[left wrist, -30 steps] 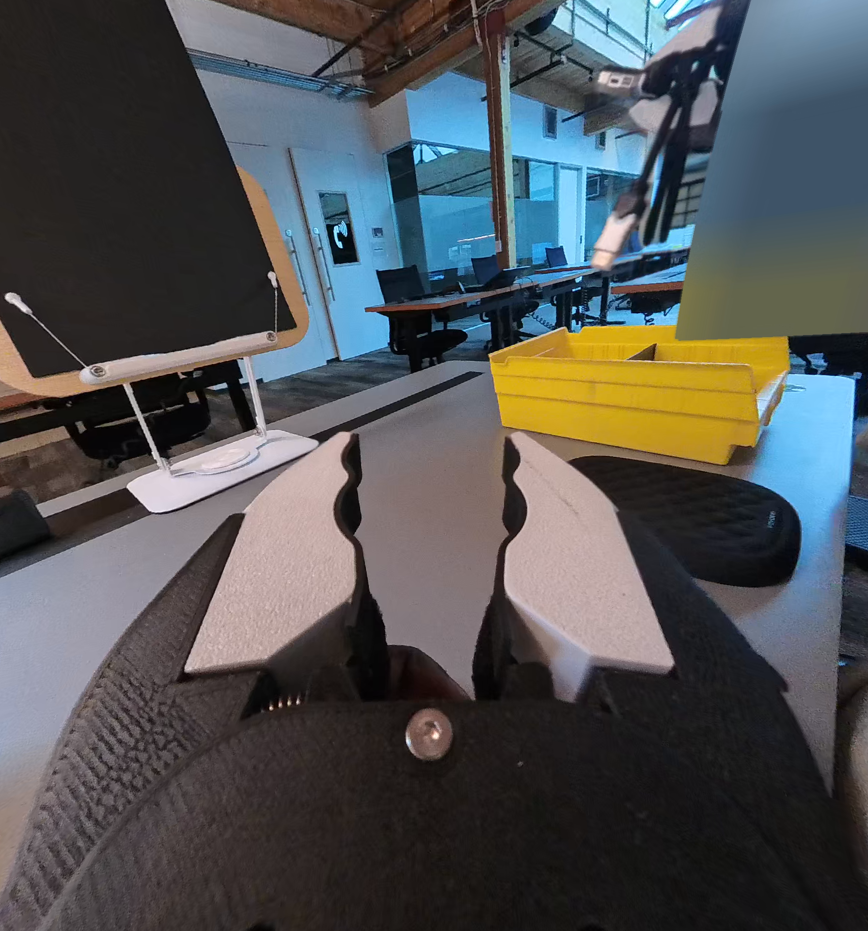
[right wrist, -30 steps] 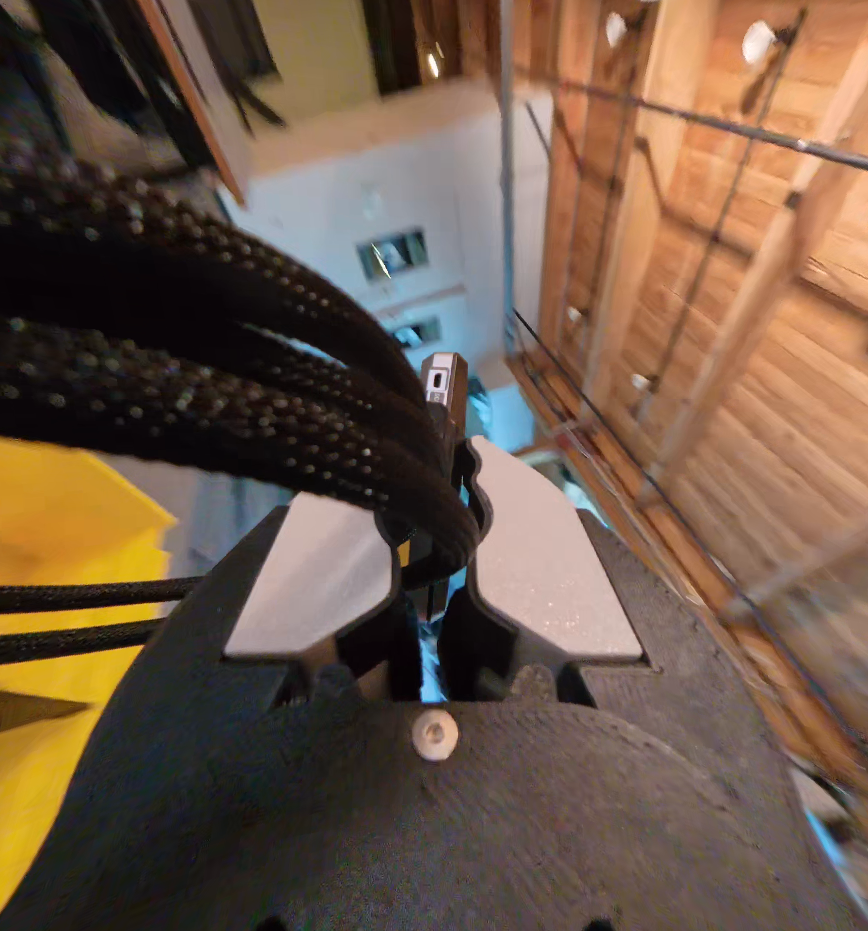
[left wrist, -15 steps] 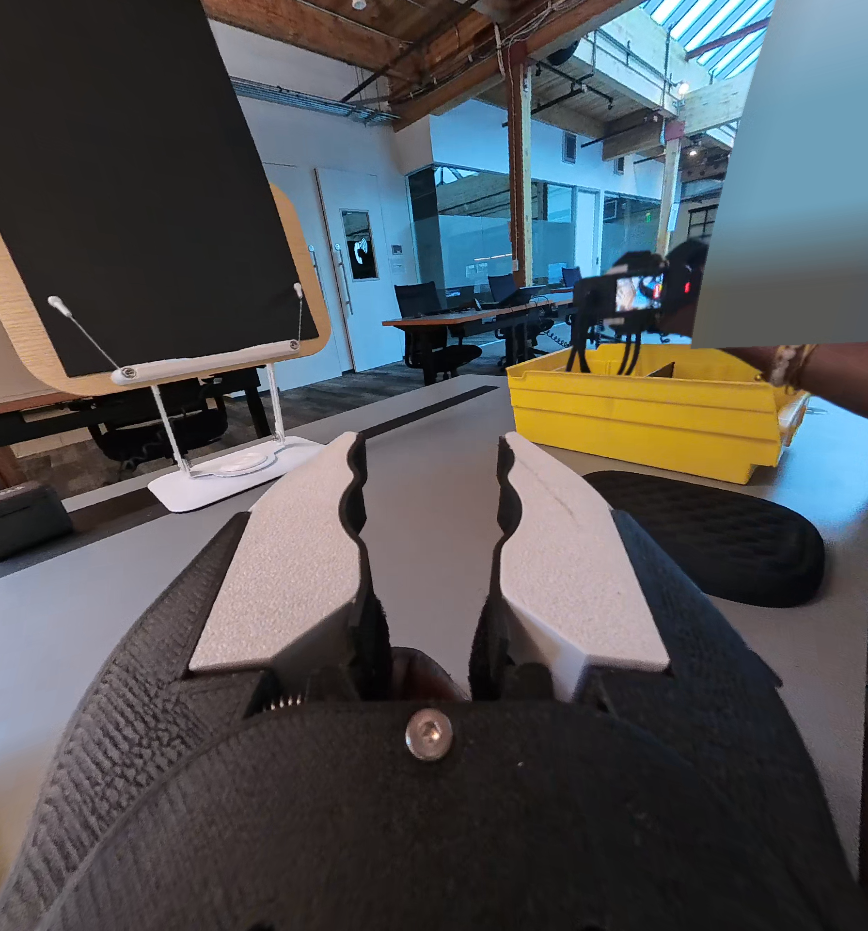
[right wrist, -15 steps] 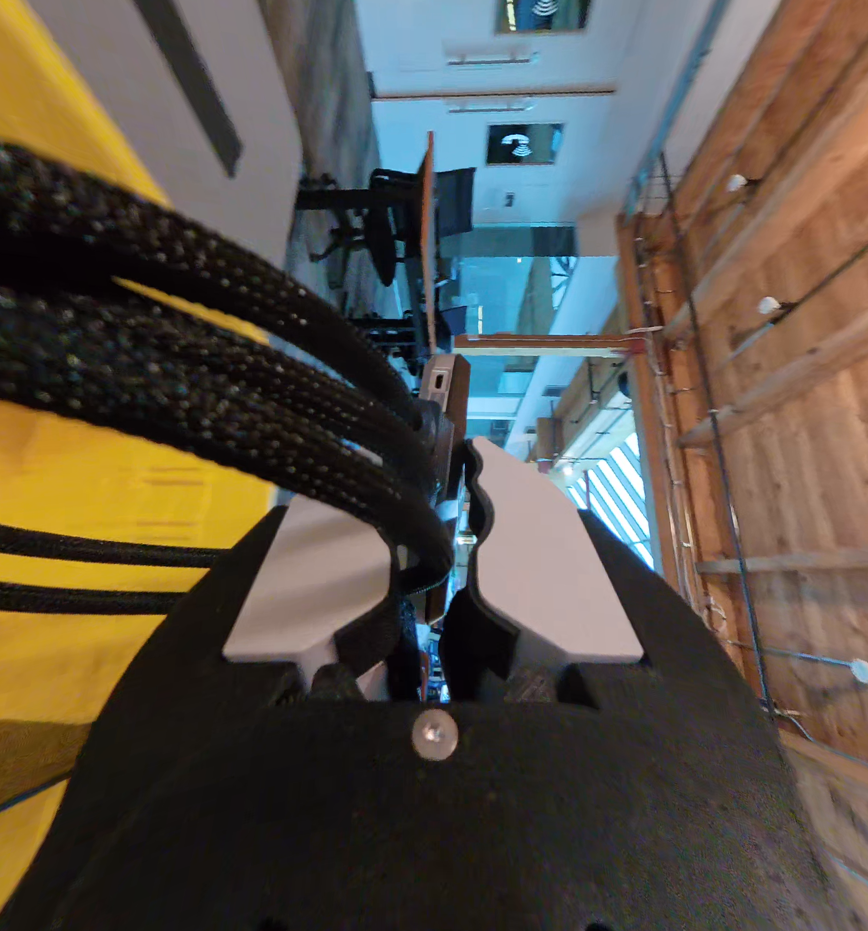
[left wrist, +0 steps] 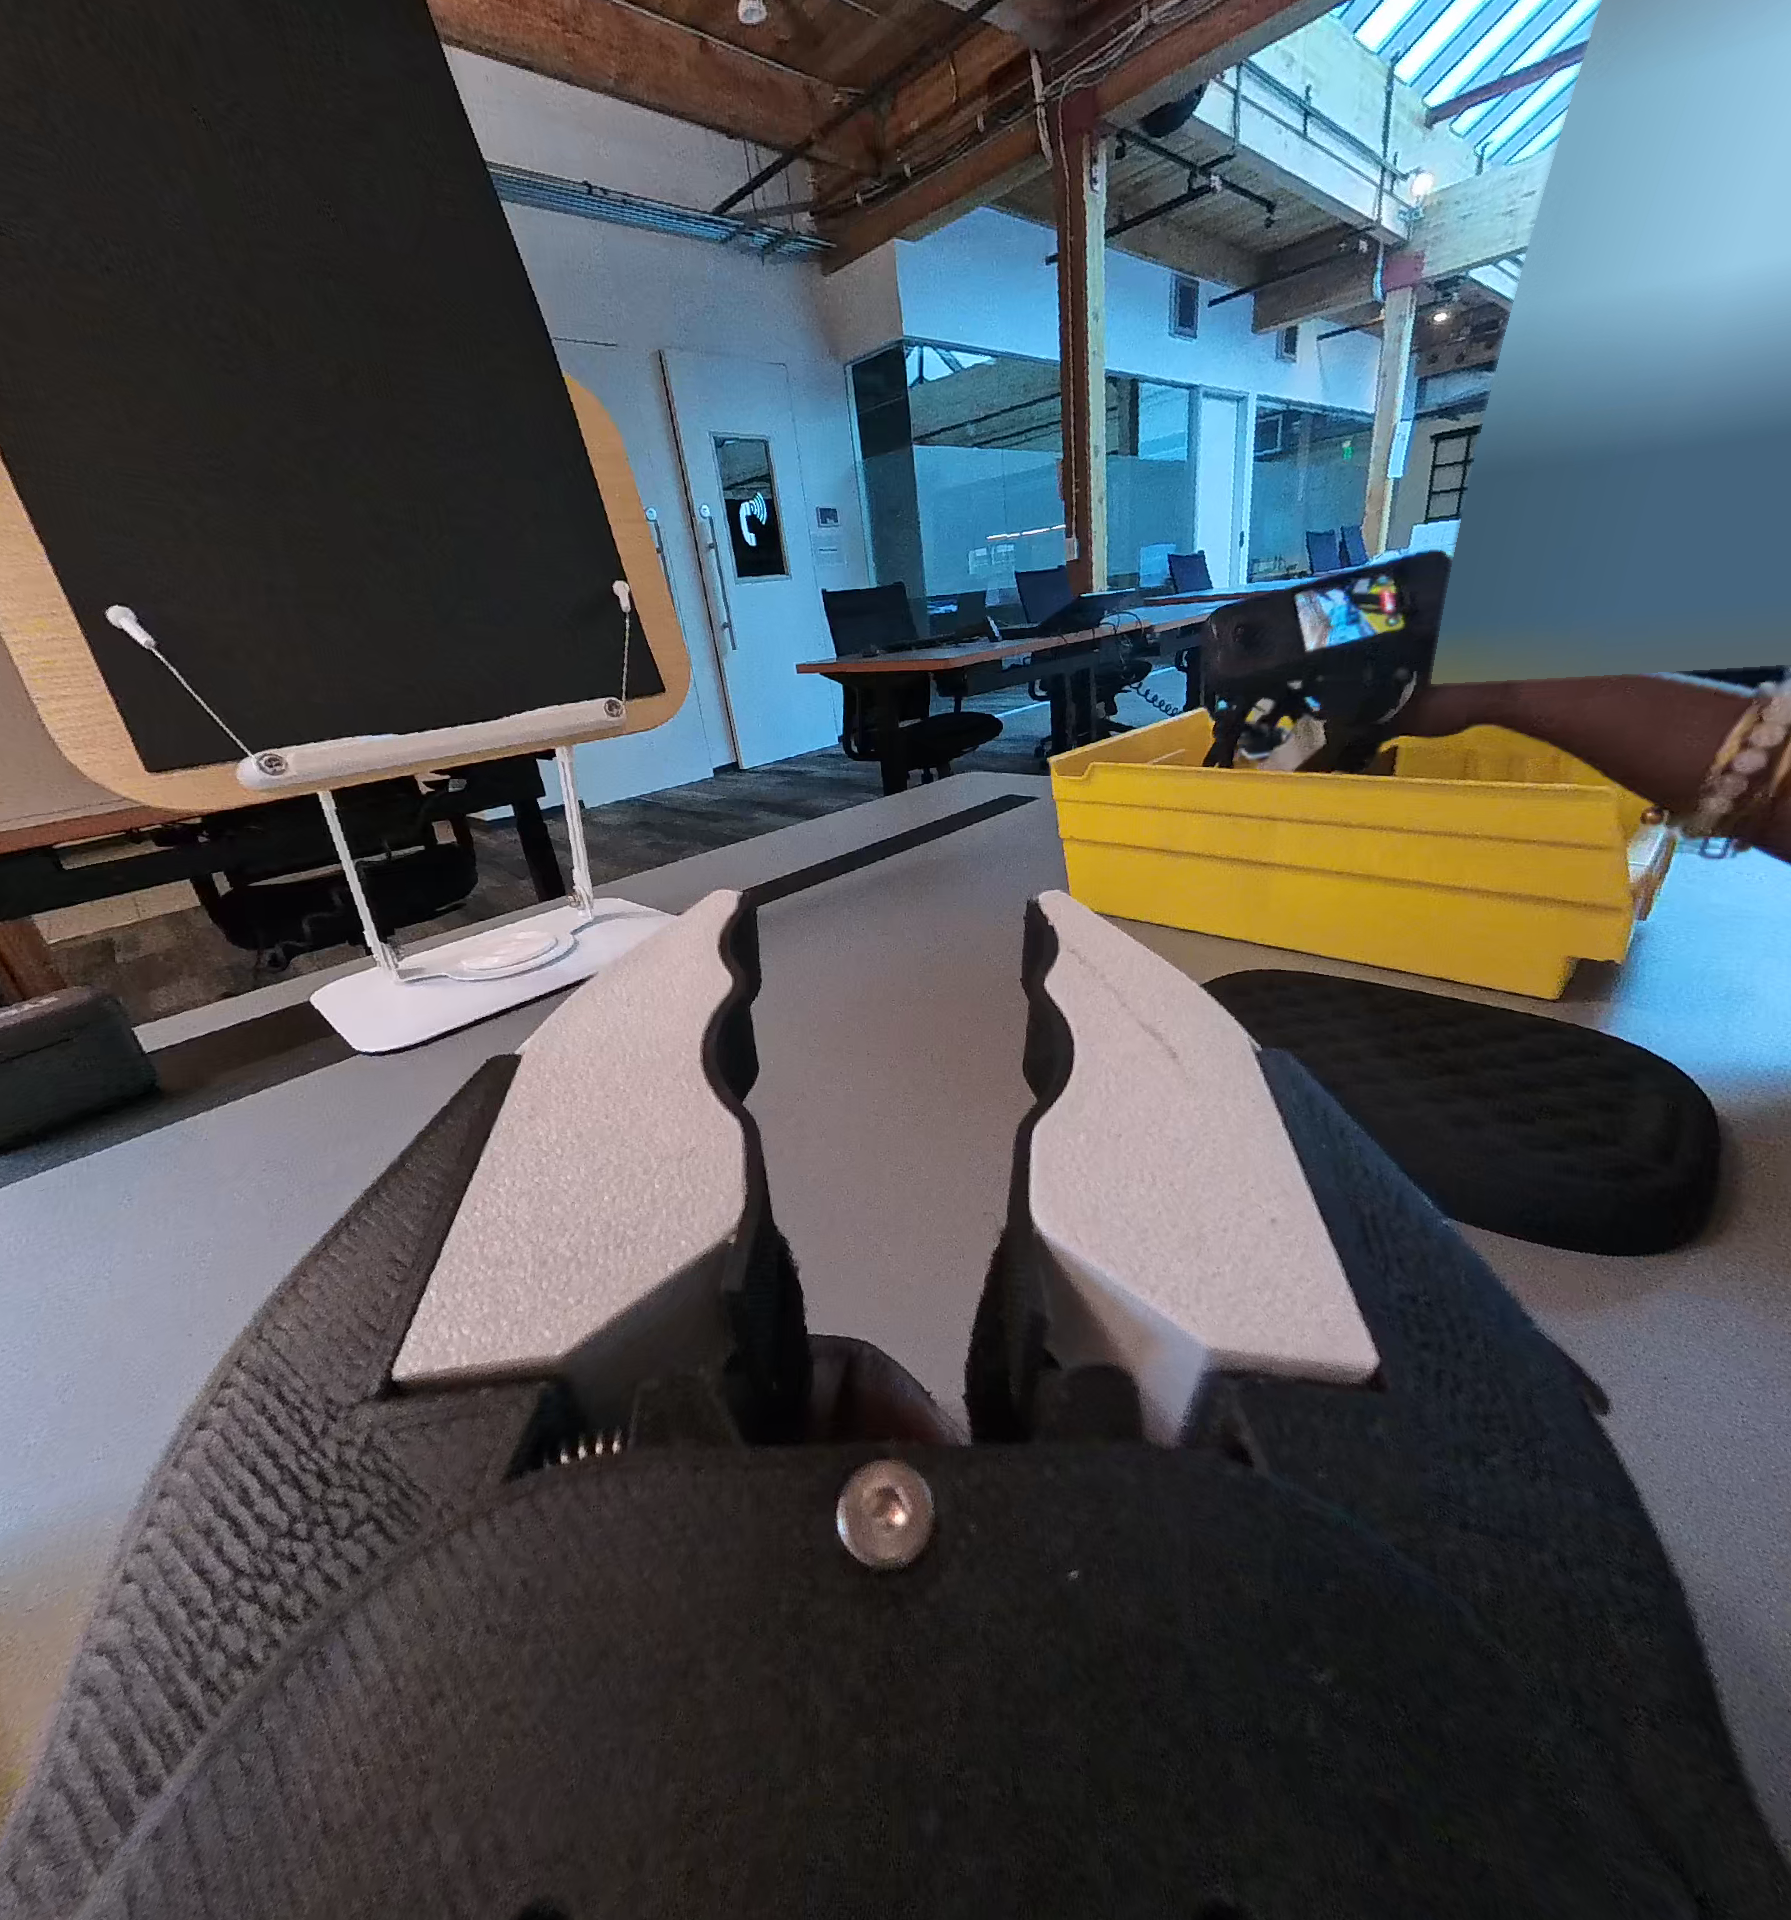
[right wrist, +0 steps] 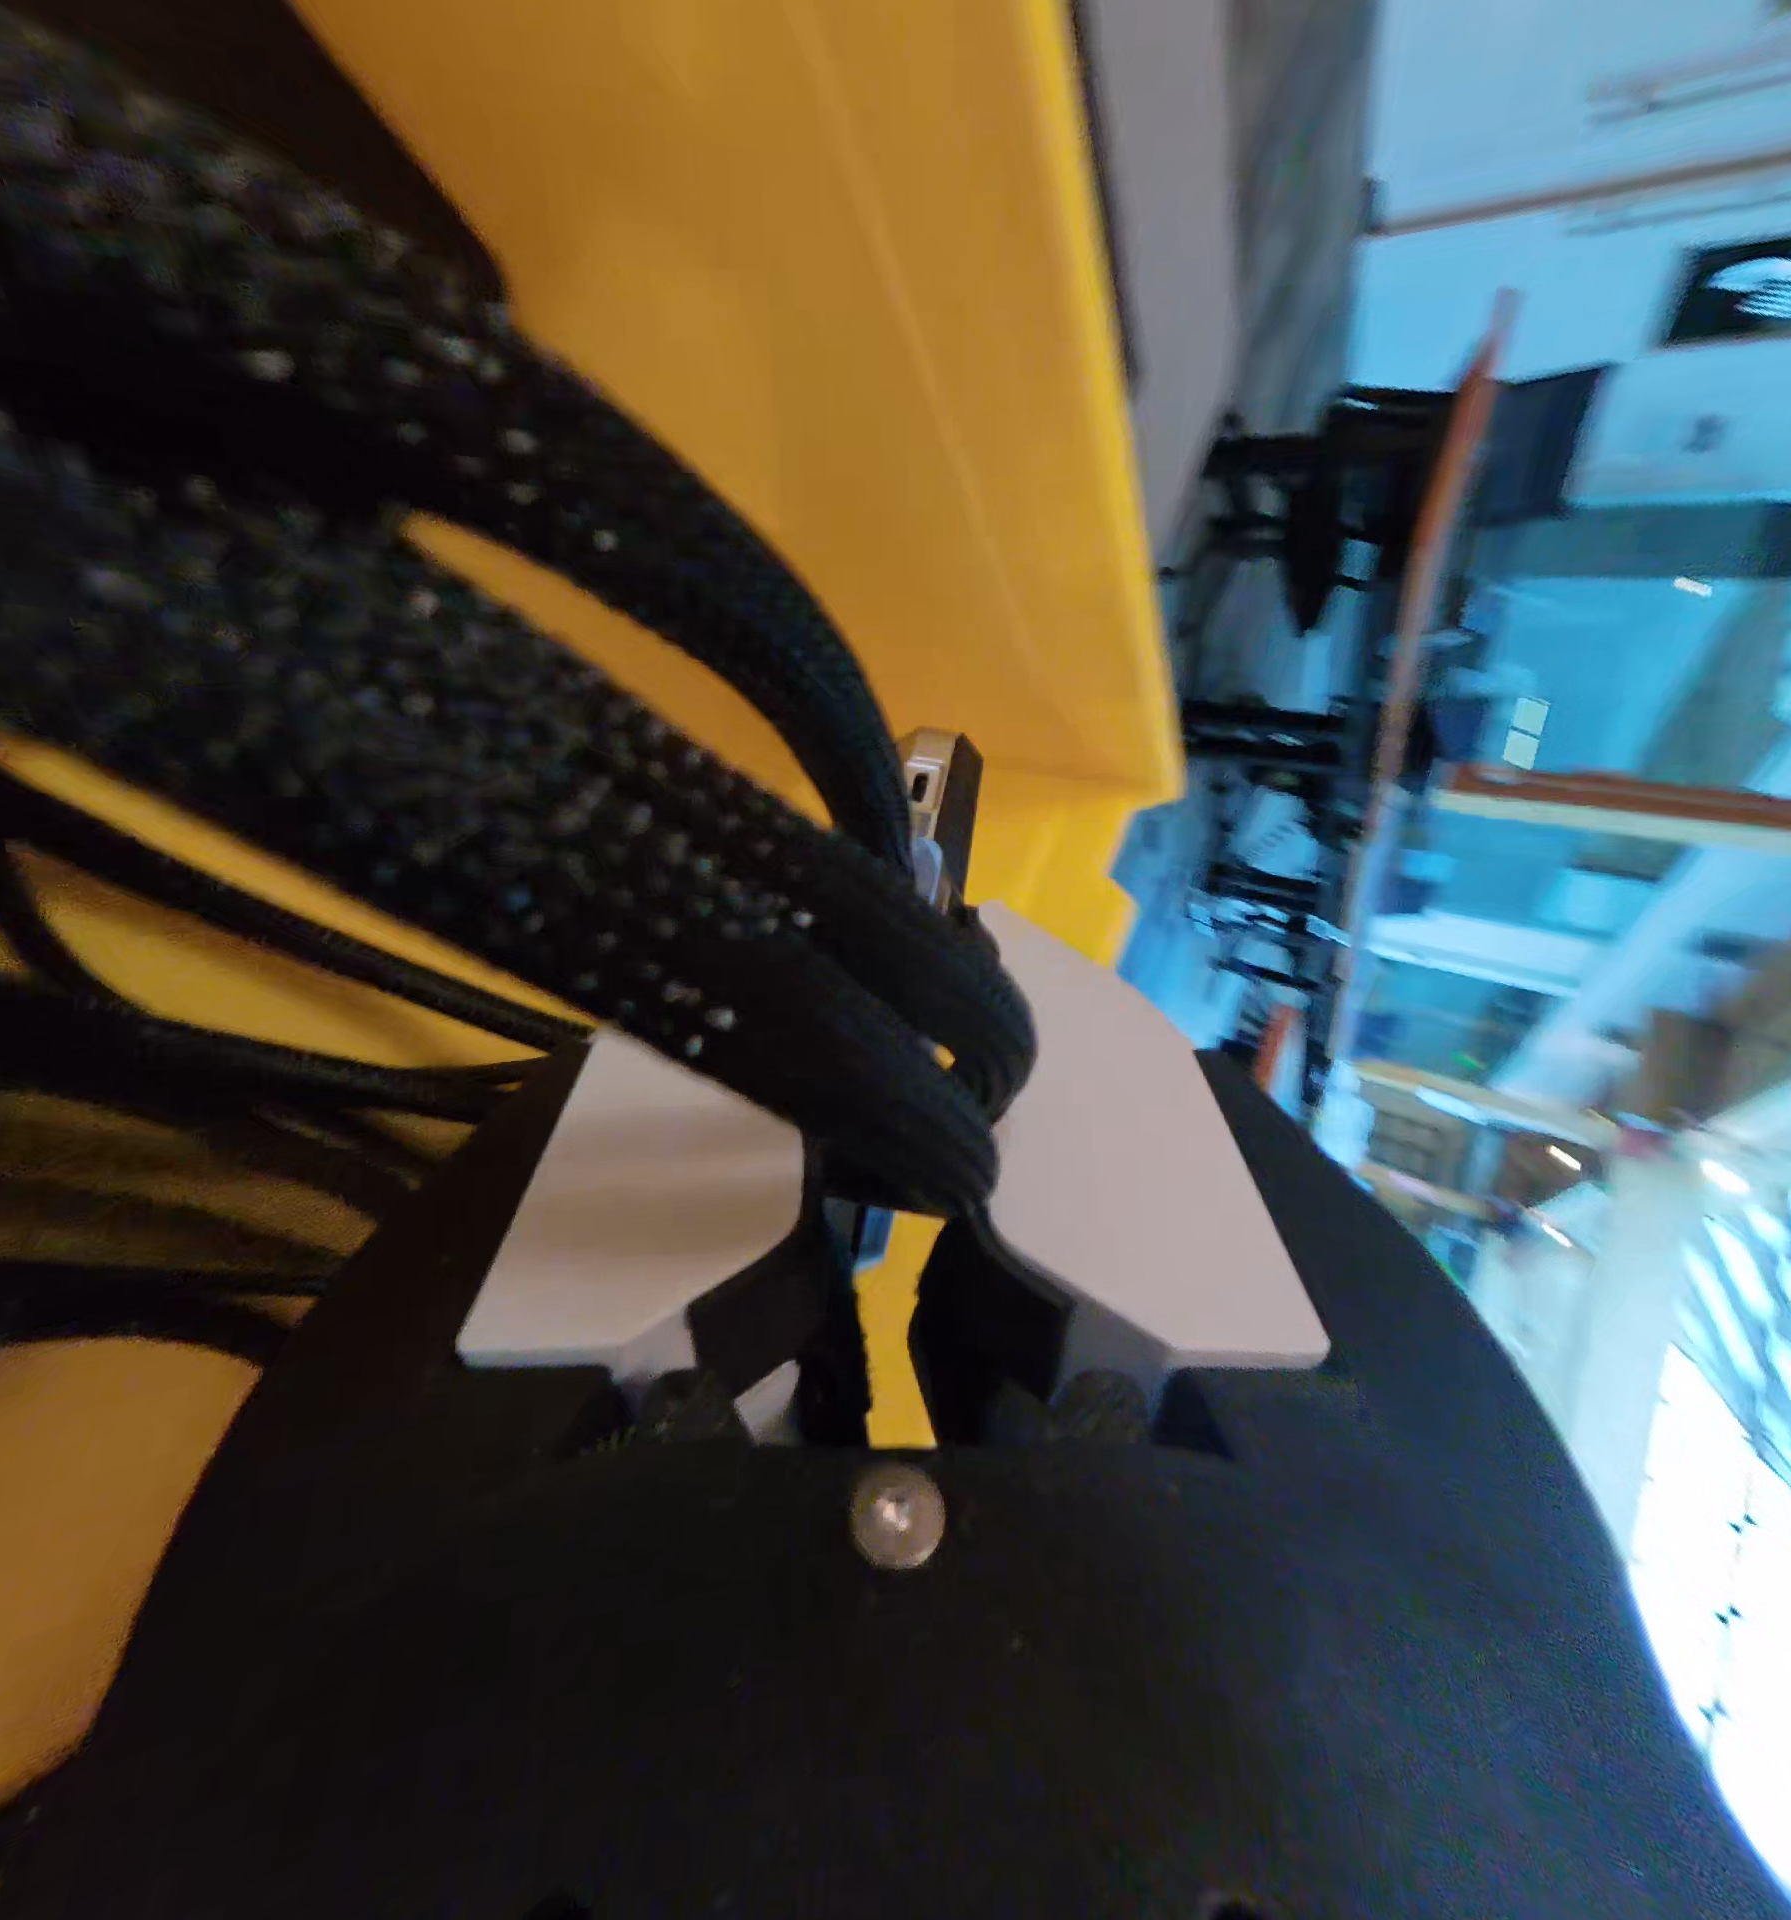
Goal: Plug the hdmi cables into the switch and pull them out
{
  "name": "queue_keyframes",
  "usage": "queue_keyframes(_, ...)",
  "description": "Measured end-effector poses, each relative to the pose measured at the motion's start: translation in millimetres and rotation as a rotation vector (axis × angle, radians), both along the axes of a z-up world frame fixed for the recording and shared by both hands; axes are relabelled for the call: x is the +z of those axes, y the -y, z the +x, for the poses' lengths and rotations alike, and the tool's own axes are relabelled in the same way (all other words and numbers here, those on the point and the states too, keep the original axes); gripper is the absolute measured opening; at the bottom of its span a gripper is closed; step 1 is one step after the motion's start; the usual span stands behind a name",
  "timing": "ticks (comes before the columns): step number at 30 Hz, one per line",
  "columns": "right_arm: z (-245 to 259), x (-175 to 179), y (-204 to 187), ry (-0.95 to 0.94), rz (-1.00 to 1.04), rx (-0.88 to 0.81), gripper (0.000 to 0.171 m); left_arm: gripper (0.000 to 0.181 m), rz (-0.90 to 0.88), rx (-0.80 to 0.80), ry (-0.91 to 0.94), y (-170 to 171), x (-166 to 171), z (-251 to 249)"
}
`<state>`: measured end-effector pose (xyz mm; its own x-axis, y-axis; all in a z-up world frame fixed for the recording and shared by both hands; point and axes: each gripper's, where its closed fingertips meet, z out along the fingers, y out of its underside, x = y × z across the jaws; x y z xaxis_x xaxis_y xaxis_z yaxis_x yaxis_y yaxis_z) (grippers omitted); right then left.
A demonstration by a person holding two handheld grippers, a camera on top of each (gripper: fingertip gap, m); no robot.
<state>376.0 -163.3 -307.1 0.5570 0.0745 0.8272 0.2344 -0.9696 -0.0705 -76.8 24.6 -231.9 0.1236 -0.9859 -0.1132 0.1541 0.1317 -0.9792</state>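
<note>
My left gripper (left wrist: 883, 914) is open and empty, held low over the grey table (left wrist: 195, 1299). My right gripper (right wrist: 948, 940) is shut on a thin dark hdmi switch (right wrist: 945, 805), held edge-on between its fingers. Several black braided hdmi cables (right wrist: 558, 748) run from the switch off to the left across the gripper. The yellow bin (right wrist: 870, 364) fills the space behind them. In the left wrist view the right gripper (left wrist: 1280, 740) is tilted down into the yellow bin (left wrist: 1338, 862) at the far right of the table. The switch's ports are hidden.
A black padded wrist rest (left wrist: 1462, 1101) lies in front of the bin. A black board in a wooden frame (left wrist: 278, 416) stands on a white stand (left wrist: 486, 966) at the left. A dark box (left wrist: 39, 1060) sits at the far left edge. A person's forearm with bracelets (left wrist: 1649, 738) reaches over the bin. The gap from one gripper's tips to the other's is roughly 50 cm.
My right gripper has come down from high above the table into the yellow bin, still holding the switch and cables. My left gripper has stayed open and hardly moved.
</note>
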Motion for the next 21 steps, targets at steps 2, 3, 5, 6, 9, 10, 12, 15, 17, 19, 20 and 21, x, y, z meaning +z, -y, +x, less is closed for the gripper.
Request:
queue_keyframes(2, -1.2, -8.6, -1.5, -0.134, 0.014, 0.020, 0.029, 0.048, 0.004, 0.000, -0.006, 0.4, -0.9, 1.0)
queue_keyframes(3, -4.8, -10.7, -3.0, -0.201, 0.016, 0.042, 0.033, 0.048, 0.008, 0.003, -0.010, 0.0, -1.4, 1.1)
queue_keyframes(5, -12.5, -8.2, -0.8, -0.303, -0.008, 0.056, 0.044, 0.048, 0.014, 0.011, -0.016, -1.3, -2.0, 0.9)
queue_keyframes(6, -16.5, -5.6, 2.6, -0.345, -0.036, 0.054, 0.045, 0.048, 0.013, 0.012, -0.014, -1.9, -2.1, 0.6)
queue_keyframes(9, -24.5, 7.9, 10.5, -0.392, -0.109, 0.067, 0.050, 0.048, 0.006, 0.009, -0.006, -2.7, -1.8, -0.6)
queue_keyframes(10, -25.9, 15.3, 13.2, -0.383, -0.109, 0.056, 0.050, 0.048, 0.007, 0.011, -0.004, -3.0, -1.4, -1.2)
queue_keyframes(12, -32.2, 34.1, 12.8, -0.349, -0.041, 0.051, 0.051, 0.048, 0.009, 0.013, 0.000, -3.1, -0.7, -1.7)
queue_keyframes(15, -60.7, 58.6, 9.4, -0.338, 0.126, 0.116, 0.059, 0.048, 0.012, 0.012, -0.005, -3.2, -1.7, -1.0)
queue_keyframes(17, -89.2, 71.2, 11.7, -0.363, 0.279, 0.161, 0.064, 0.048, 0.023, 0.014, -0.013, -2.7, -2.6, -0.8)
queue_keyframes(19, -124.3, 77.8, 15.3, -0.427, 0.454, 0.220, 0.075, 0.048, 0.038, 0.017, -0.018, -1.8, -2.5, -0.9)
queue_keyframes(20, -142.1, 78.5, 17.7, -0.474, 0.544, 0.246, 0.088, 0.048, 0.042, 0.015, -0.019, -1.1, -2.3, -1.0)
queue_keyframes(21, -161.2, 75.6, 20.5, -0.541, 0.620, 0.271, 0.107, 0.048, 0.043, 0.012, -0.018, -0.4, -1.9, -1.2)
